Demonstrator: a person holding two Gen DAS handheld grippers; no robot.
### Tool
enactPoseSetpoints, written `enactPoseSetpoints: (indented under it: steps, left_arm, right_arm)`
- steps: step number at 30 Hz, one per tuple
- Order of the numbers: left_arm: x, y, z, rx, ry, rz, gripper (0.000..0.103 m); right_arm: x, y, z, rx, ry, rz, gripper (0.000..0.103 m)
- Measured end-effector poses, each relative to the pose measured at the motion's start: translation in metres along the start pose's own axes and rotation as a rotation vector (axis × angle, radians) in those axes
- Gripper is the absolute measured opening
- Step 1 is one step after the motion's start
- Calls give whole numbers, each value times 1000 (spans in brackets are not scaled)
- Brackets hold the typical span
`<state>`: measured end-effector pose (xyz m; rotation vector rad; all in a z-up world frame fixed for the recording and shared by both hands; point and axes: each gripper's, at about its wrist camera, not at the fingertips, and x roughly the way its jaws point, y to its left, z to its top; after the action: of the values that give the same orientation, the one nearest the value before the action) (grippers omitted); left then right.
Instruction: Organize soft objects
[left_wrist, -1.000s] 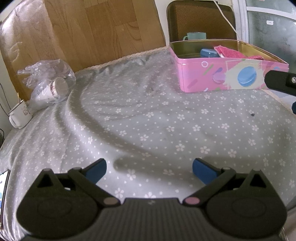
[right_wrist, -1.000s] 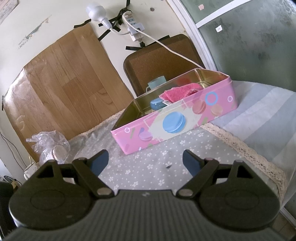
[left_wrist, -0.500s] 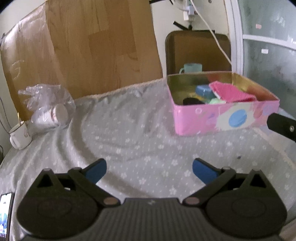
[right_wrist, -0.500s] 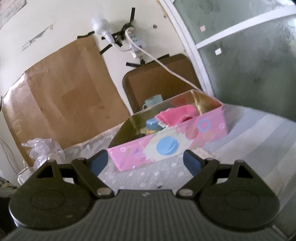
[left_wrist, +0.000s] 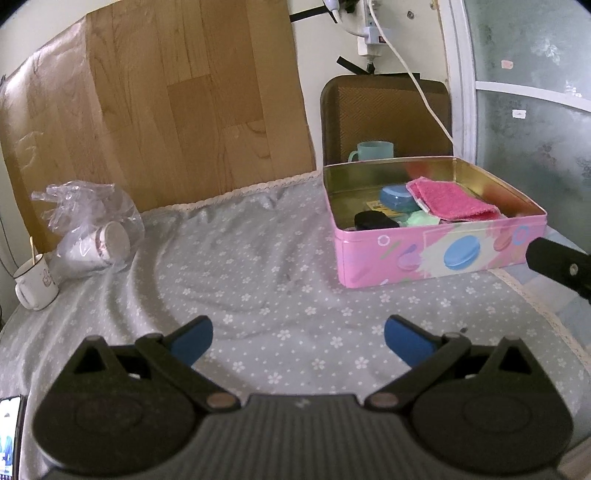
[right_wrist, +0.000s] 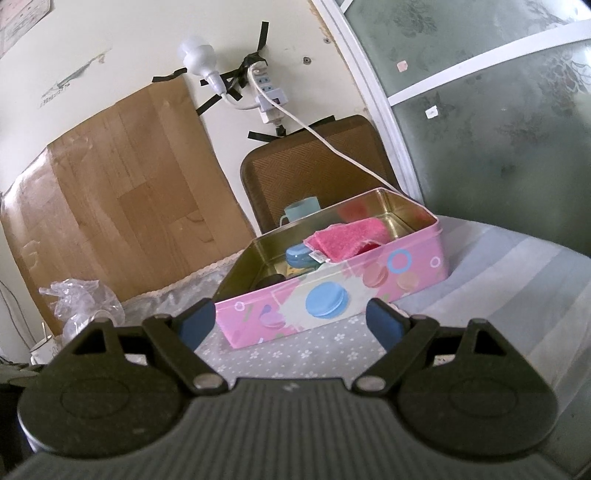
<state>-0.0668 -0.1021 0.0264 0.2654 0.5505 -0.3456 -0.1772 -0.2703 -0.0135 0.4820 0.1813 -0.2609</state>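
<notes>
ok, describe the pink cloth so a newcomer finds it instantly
Find the pink tin with macaron prints on the grey flowered bedspread. Inside, toward its right, the pink cloth lies folded on top of the other contents. It is the only fuzzy pink item; the blue case beside it is hard and smooth.

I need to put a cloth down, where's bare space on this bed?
The bedspread is bare between the bagged cups and the pink tin, and in front of the tin. The tin is crowded. The mug crowds the left edge.
</notes>
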Motion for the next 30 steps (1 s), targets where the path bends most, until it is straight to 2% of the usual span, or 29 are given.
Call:
enactPoseSetpoints:
  steps: [30]
  left_arm:
    - [10, 2, -8, 0, 40, 4, 103]
  right_arm:
    - [7, 1, -4, 1, 30, 2, 91]
